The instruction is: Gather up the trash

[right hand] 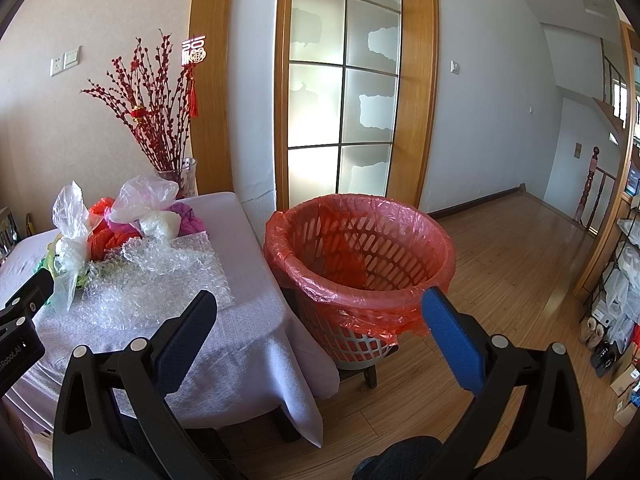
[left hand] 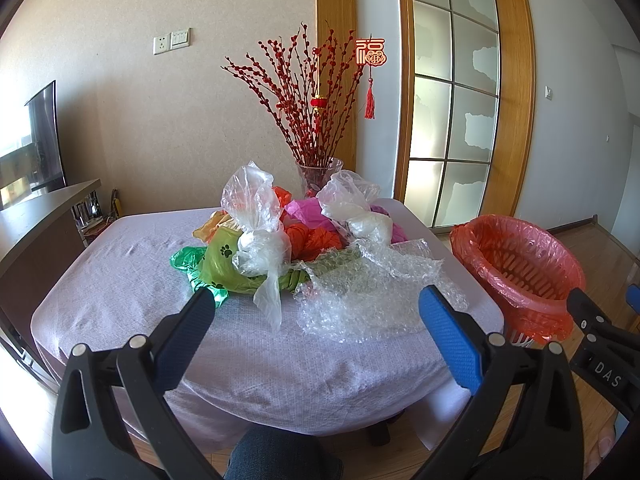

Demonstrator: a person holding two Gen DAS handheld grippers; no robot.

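Note:
A heap of plastic trash lies on the lavender-covered table (left hand: 120, 280): a sheet of bubble wrap (left hand: 360, 292) at the front, a green paw-print bag (left hand: 224, 264), two knotted clear bags (left hand: 260, 224), and orange and pink bags (left hand: 316, 236) behind. A basket lined with a red bag (right hand: 356, 256) stands to the right of the table, with nothing in it that I can see. My left gripper (left hand: 316, 308) is open, hovering short of the heap. My right gripper (right hand: 320, 308) is open between table corner and basket, holding nothing.
A glass vase of red branches (left hand: 316, 176) stands at the table's far edge. A dark counter (left hand: 36, 224) sits left of the table. Behind are a wooden-framed glass door (right hand: 344, 92) and wood floor (right hand: 520, 256). Shelves with shoes (right hand: 600, 344) line the right. A knee (left hand: 276, 456) shows below.

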